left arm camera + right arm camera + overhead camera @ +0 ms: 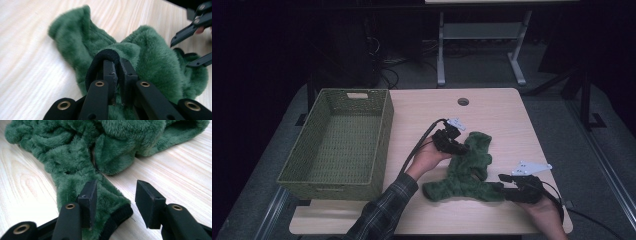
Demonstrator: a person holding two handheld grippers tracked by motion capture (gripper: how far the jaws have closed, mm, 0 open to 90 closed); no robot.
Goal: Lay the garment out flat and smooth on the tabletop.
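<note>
Clamping the green fleece garment [150, 55] by its black cuff, left gripper [117, 72] jaws closed; right gripper [115, 197] jaws parted, unlabelled

The desk [492, 112] has a pale wood-grain top with rounded corners and a round cable hole [463, 101] near its far edge. It stands on a grey floor [552, 115] that runs around it on both sides. Beyond the far edge, the light grey legs of a second table [441, 55] rise from flat feet (a crossbar joins them), and loose cables [387, 70] lie tangled on the floor beside them. The back of the room is dark, with black shapes at the left and right that cannot be made out. Light falls evenly on the desk top, while the surroundings stay dim.
</note>
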